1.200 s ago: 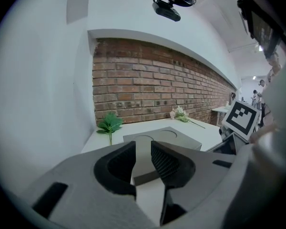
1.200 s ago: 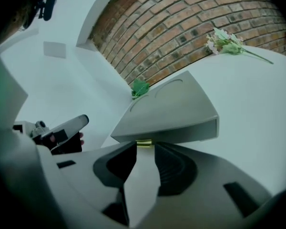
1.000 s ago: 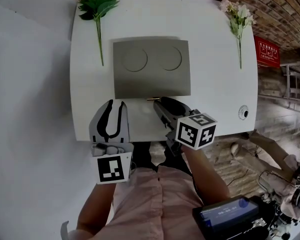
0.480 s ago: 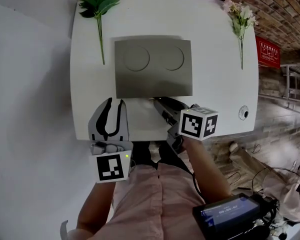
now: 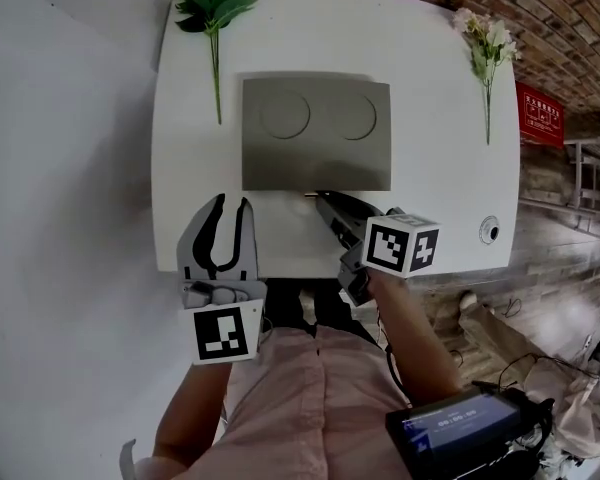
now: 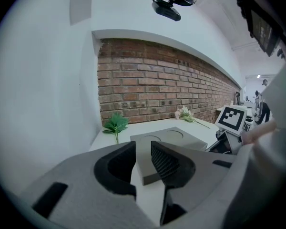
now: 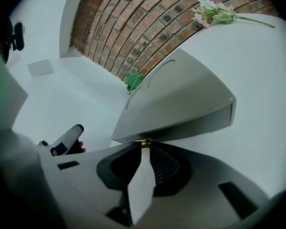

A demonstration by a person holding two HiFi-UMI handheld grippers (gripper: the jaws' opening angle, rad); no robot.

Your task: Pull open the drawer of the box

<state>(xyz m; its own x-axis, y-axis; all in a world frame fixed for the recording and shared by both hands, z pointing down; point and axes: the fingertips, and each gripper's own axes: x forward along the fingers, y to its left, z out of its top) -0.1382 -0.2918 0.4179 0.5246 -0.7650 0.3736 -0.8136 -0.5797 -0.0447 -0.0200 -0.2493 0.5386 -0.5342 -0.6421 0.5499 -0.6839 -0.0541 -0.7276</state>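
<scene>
Drawer knob (image 7: 143,141) within closing right gripper (image 7: 143,147)

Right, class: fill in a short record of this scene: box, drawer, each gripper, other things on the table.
Box: grey box, two round recesses on top, on white table
Drawer: not pulled out; brass knob on the near face
Right gripper: jaws have just been closing, tips on the brass knob
Left gripper: open, empty, at the table's near edge
Also: leafy sprig far left, flower sprig far right
</scene>
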